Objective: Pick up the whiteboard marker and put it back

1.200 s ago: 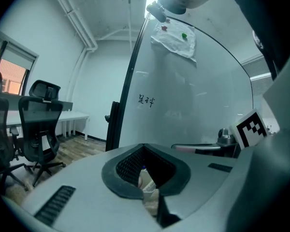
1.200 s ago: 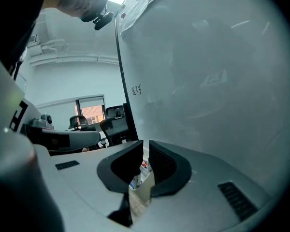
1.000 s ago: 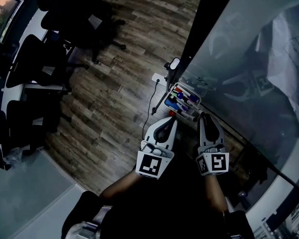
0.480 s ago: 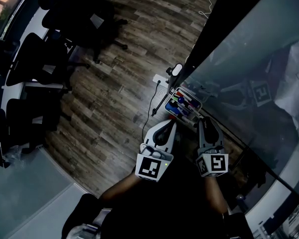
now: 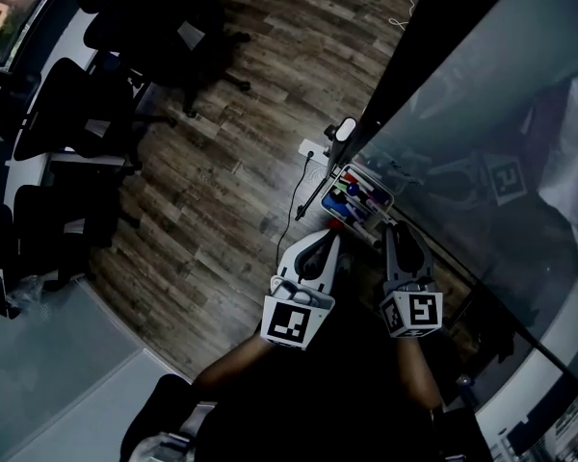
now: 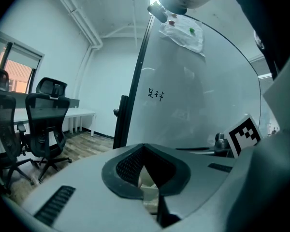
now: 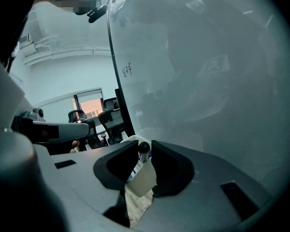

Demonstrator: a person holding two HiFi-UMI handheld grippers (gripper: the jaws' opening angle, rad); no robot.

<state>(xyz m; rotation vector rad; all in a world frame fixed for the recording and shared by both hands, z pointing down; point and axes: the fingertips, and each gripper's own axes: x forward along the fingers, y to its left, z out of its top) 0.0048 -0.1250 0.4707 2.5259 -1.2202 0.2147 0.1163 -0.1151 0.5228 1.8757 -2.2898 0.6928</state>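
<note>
Down by the shiny glass board (image 5: 482, 94), we are holding two gray plastic grippers side by side. Our right gripper (image 7: 145, 146) is squeezing the marker (image 7: 143, 154) between its dark jaws. The marker is a thin round stick with a black cap and a white body. Our left gripper (image 6: 145, 147) is pinching its ribbed black jaws together with nothing in them. Just past both tips, a small tray (image 5: 386, 198) of bright markers is sitting over the brown wood floor (image 5: 222, 191). Black chairs (image 5: 67, 114) are standing well apart.
</note>
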